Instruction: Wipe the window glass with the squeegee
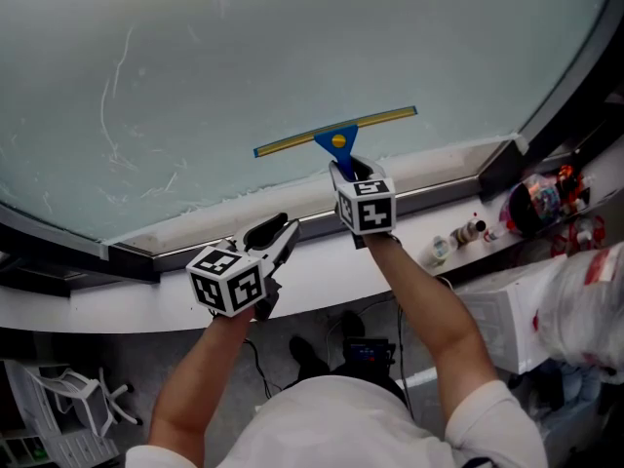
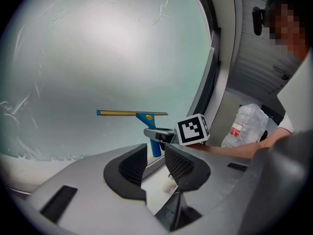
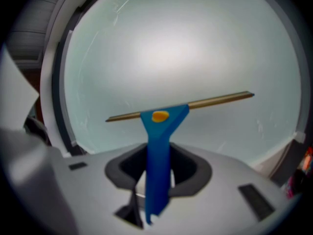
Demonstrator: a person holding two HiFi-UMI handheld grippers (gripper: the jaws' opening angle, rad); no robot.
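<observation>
Squeegee: blue handle with a yellow-orange spot, brass-yellow blade bar. Behind it the window glass is pale blue-green with thin white streaks; below it the sill is white. Also below it, the left gripper and right gripper are grey with black jaw linings, their cubes white with black squares.

The squeegee handle's lower end is hidden inside the right tool. The glass runs past the picture's edges. The bottles on the sill are too small to identify. The bag is cropped at the right.
</observation>
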